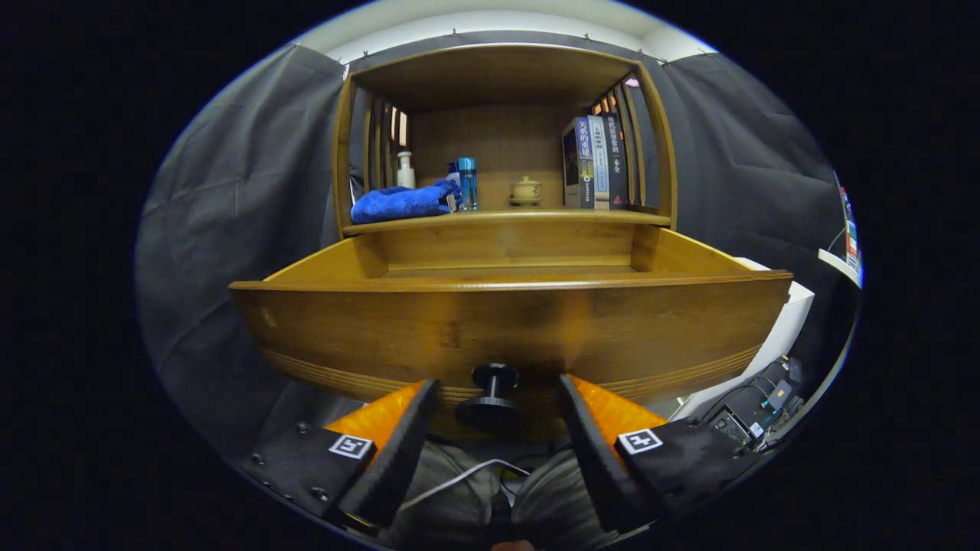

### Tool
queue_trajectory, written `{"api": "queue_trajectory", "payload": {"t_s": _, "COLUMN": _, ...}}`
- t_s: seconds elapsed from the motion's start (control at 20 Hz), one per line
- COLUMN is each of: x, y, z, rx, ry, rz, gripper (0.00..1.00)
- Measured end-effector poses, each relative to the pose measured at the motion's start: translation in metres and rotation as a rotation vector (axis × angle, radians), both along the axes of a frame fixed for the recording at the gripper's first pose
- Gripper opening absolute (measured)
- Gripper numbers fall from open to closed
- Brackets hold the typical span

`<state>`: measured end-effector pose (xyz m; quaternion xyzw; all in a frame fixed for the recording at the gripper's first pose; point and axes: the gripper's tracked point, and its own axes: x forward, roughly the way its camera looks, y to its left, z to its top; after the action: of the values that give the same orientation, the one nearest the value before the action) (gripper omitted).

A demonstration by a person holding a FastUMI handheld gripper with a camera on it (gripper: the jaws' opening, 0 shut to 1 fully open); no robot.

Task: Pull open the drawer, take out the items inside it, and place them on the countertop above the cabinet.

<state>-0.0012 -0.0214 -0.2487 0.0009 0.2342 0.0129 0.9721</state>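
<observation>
The wooden drawer (398, 329) stands pulled out toward me, its front panel close ahead of the fingers. Its dark round knob (491, 396) sits between my two fingertips with a gap on each side, so my gripper (496, 394) is open around it and not pressing on it. From this low angle the drawer's front hides its floor and whatever lies inside. Above it runs the countertop (536, 217), where a blue cloth (402, 203), a blue bottle (467, 184), a white pump bottle (405, 170) and a small lidded pot (526, 190) stand.
Several books (596, 162) stand upright at the countertop's right end, under the shelf's wooden top. Black cloth walls flank the cabinet. A white box and cabled electronics (758, 409) sit low on the right. A person's knees and a white cable show below the fingers.
</observation>
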Motion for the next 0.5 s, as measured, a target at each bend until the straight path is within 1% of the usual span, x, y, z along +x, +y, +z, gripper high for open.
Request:
{"api": "queue_trajectory", "payload": {"t_s": 0.05, "x": -0.002, "y": -0.008, "z": 0.017, "rx": -0.006, "ry": -0.033, "rz": -0.01, "gripper": 0.83}}
{"api": "queue_trajectory", "payload": {"t_s": 0.15, "x": 0.002, "y": -0.022, "z": 0.067, "rx": -0.027, "ry": -0.119, "rz": -0.028, "gripper": 0.98}}
{"api": "queue_trajectory", "payload": {"t_s": 0.25, "x": 0.034, "y": -0.025, "z": 0.133, "rx": -0.055, "ry": -0.198, "rz": -0.011, "gripper": 0.98}}
{"api": "queue_trajectory", "payload": {"t_s": 0.35, "x": 0.082, "y": -0.033, "z": 0.179, "rx": -0.169, "ry": -0.208, "rz": -0.003, "gripper": 0.98}}
{"api": "queue_trajectory", "payload": {"t_s": 0.4, "x": 0.105, "y": -0.026, "z": 0.187, "rx": -0.195, "ry": -0.184, "rz": 0.023, "gripper": 0.98}}
{"api": "queue_trajectory", "payload": {"t_s": 0.45, "x": 0.127, "y": -0.016, "z": 0.184, "rx": -0.199, "ry": -0.152, "rz": 0.042, "gripper": 0.98}}
{"api": "queue_trajectory", "payload": {"t_s": 0.5, "x": 0.147, "y": -0.004, "z": 0.176, "rx": -0.176, "ry": -0.108, "rz": 0.06, "gripper": 0.98}}
